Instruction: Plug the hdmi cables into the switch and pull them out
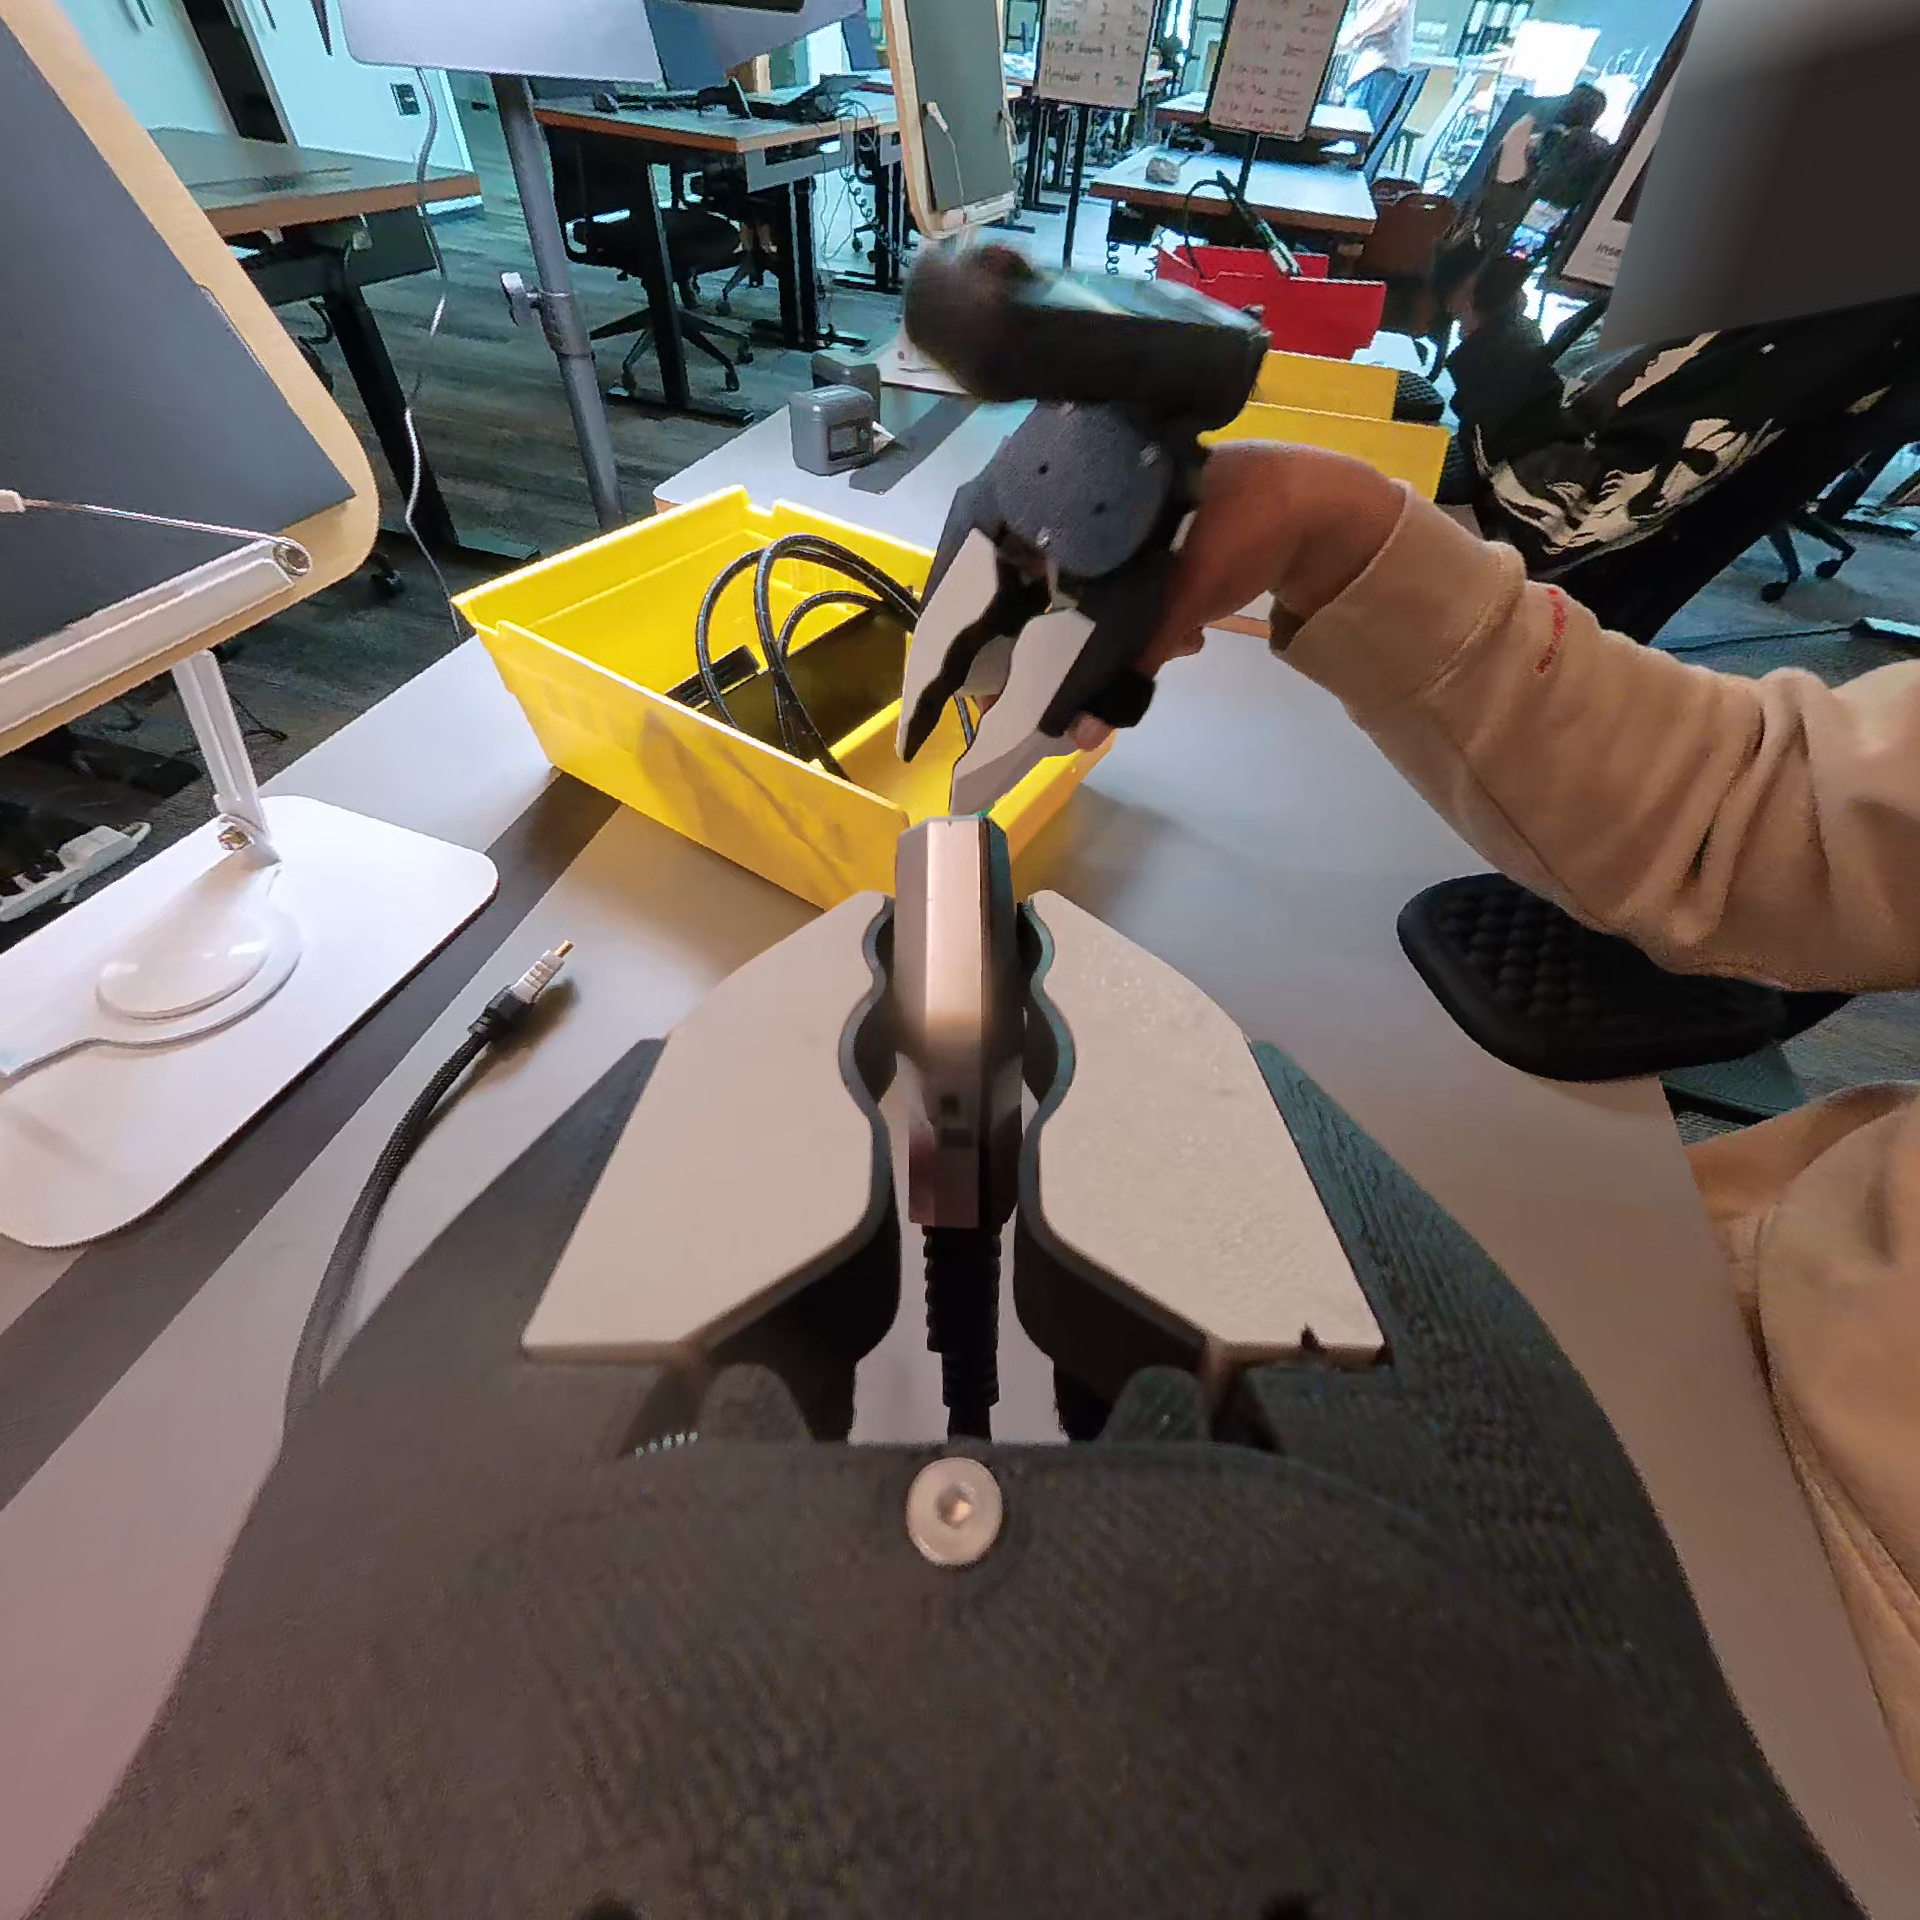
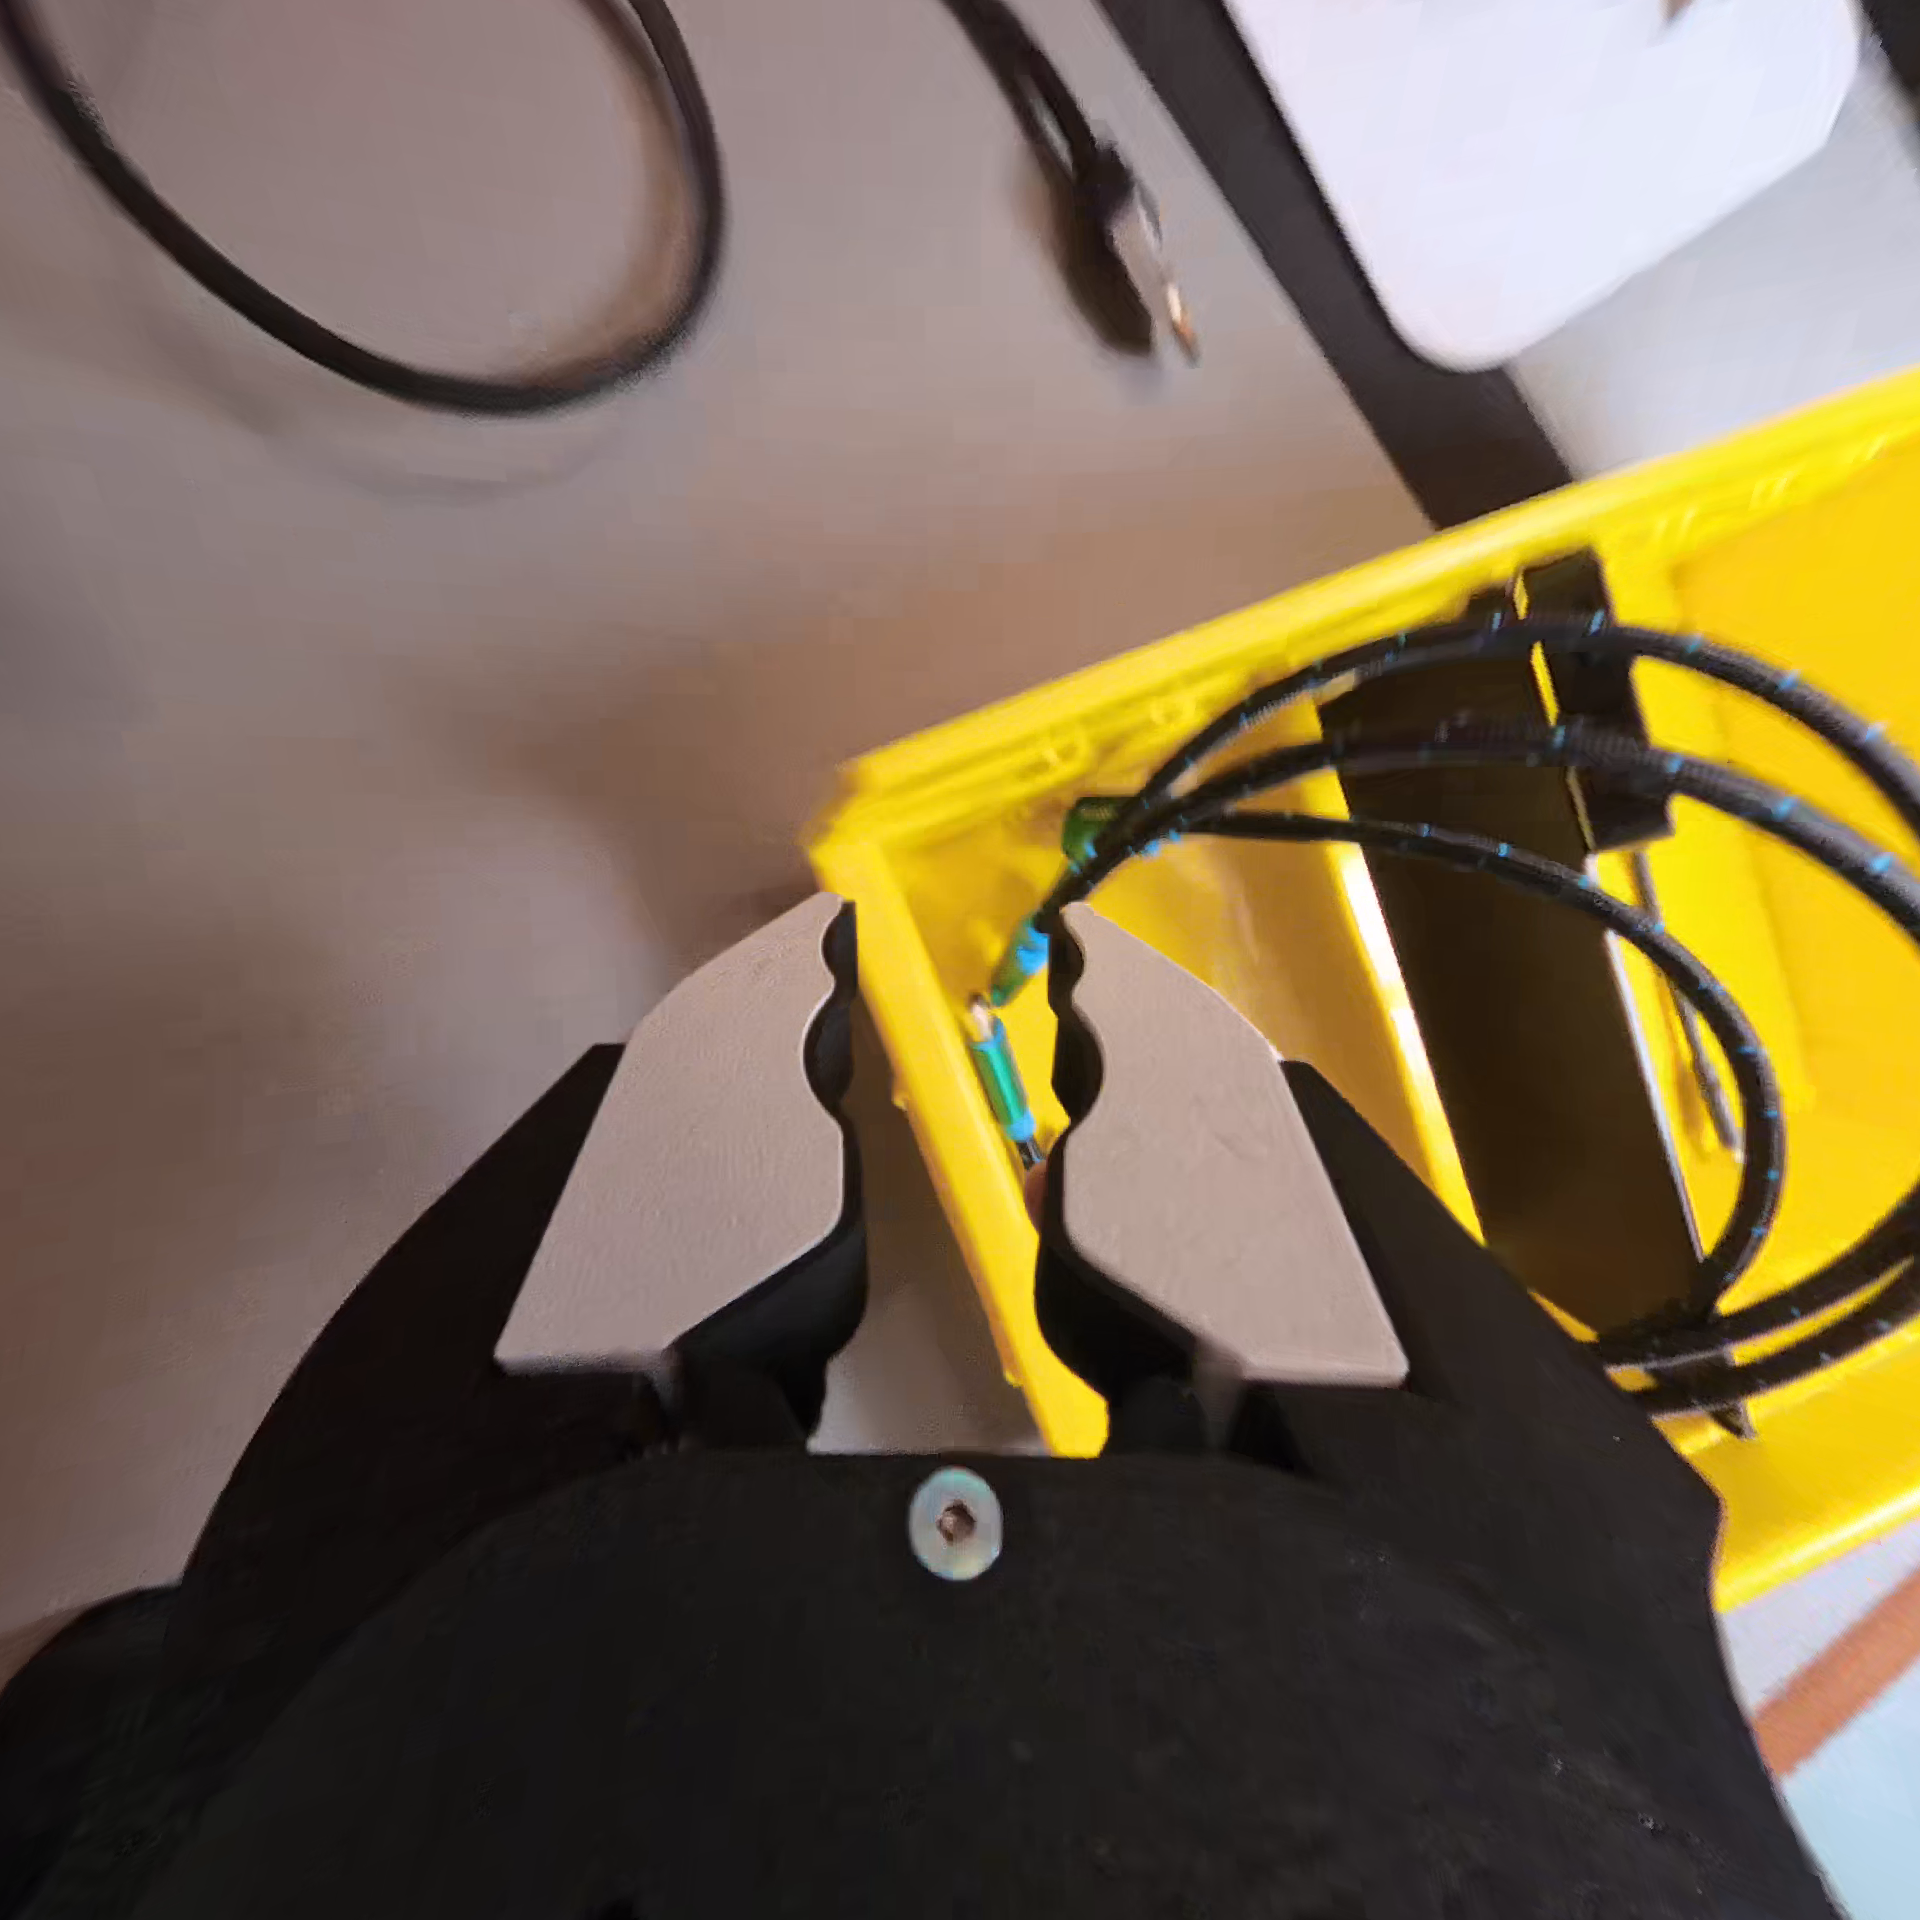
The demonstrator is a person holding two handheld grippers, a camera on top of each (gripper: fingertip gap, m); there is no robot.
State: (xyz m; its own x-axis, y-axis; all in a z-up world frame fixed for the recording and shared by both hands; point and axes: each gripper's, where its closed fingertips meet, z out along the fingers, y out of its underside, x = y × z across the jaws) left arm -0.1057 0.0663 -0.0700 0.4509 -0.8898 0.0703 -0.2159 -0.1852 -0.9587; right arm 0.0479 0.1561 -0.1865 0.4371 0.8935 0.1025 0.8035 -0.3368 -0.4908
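Observation:
My left gripper (image 1: 956, 914) is shut on the grey metal HDMI switch (image 1: 940, 997), held edge-on above the table, with a black cable leaving its near end. My right gripper (image 1: 940, 769) is open and points down at the near corner of the yellow bin (image 1: 644, 707). In the right wrist view it (image 2: 956, 914) straddles the bin wall (image 2: 935, 1039), one finger outside and one inside. A green-blue HDMI plug (image 2: 1003, 1070) lies against the inner wall between the fingers. Its black braided cable (image 2: 1714, 987) coils in the bin. Another HDMI cable plug (image 1: 530, 977) lies loose on the table.
A white stand base (image 1: 208, 987) sits on the table at the left, beside a dark strip. A black chair armrest (image 1: 1558, 966) is at the right edge. More yellow bins (image 1: 1351, 416) and a red one (image 1: 1288, 301) stand behind. The loose cable loops on the table (image 2: 416, 343). There is about 20 centimeters between the tips of the two grippers.

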